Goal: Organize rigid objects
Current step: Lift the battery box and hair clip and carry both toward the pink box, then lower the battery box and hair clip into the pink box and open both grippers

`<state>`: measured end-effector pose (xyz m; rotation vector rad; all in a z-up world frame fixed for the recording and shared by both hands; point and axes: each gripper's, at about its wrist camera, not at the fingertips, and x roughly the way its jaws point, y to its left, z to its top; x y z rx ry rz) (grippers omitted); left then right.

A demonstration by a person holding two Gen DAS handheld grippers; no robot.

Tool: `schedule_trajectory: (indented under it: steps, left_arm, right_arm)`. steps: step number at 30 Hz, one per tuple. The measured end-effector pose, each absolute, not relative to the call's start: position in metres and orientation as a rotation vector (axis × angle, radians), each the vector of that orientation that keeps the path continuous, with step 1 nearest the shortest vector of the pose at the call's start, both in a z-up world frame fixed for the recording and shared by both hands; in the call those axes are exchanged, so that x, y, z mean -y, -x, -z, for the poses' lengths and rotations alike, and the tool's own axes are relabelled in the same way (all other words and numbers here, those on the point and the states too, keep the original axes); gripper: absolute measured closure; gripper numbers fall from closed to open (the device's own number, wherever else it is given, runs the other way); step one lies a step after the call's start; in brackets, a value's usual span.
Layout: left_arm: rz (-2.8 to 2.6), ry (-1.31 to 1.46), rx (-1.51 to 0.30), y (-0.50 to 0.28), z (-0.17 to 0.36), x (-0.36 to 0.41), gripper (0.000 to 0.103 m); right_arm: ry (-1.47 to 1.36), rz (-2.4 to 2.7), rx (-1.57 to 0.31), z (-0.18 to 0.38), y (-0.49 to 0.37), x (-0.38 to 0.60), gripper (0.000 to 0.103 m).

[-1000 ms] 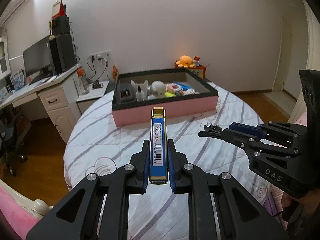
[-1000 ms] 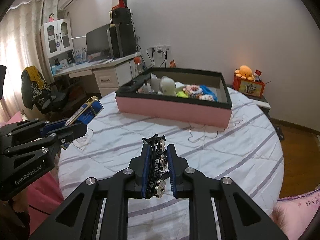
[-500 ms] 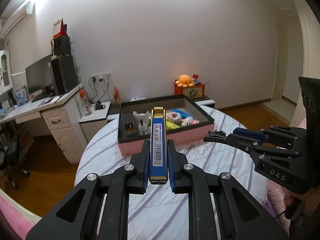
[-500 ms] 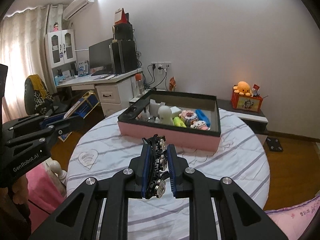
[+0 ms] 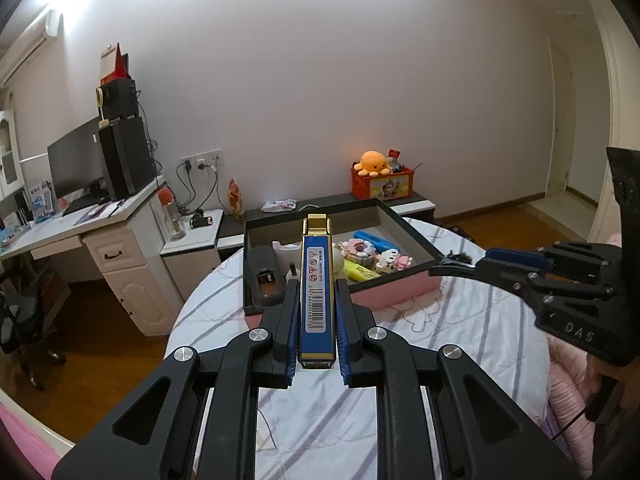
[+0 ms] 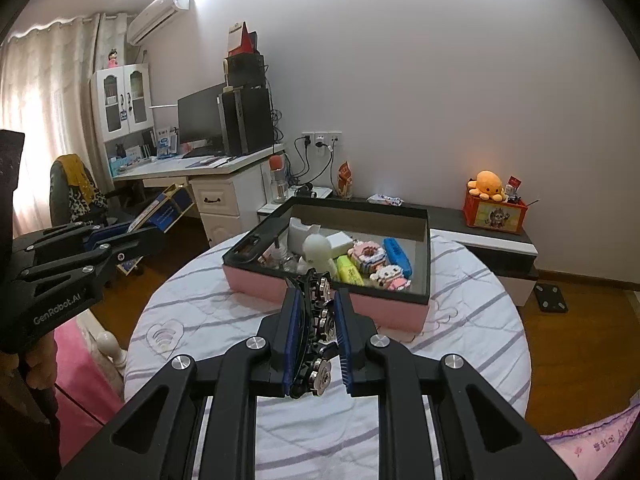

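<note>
Several items are already gathered in the pink box [image 6: 326,300], while a blue-and-gold bar [image 5: 317,288] is clamped in the left gripper [image 5: 317,344] and a black toothed chain [image 6: 318,332] in the right gripper [image 6: 318,340], both above the table and not yet deposited

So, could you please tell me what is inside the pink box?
The pink box holds a white figure, yellow highlighter, blue case, two block toys and a black device. The gripper hides its near middle.
</note>
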<state>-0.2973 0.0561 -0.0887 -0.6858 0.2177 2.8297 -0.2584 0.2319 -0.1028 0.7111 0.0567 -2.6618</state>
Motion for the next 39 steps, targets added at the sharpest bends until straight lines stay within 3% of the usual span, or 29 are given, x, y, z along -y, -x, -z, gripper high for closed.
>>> schedule_trajectory:
  steps: [15, 29, 39]
  left_arm:
    - [-2.871, 0.785, -0.187, 0.357, 0.103, -0.024, 0.088]
    - [-2.817, 0.859, -0.162, 0.424, 0.123, -0.01, 0.087]
    - [-2.651, 0.952, -0.369, 0.529, 0.126, -0.046, 0.087]
  right_arm:
    - [-0.75, 2.644, -0.11, 0.1, 0.316, -0.236, 0.085]
    - [-0.886, 2.613, -0.22, 0.114, 0.42, -0.228, 0.085]
    - [-1.049, 2.542, -0.258, 0.136, 0.516, -0.221, 0.085]
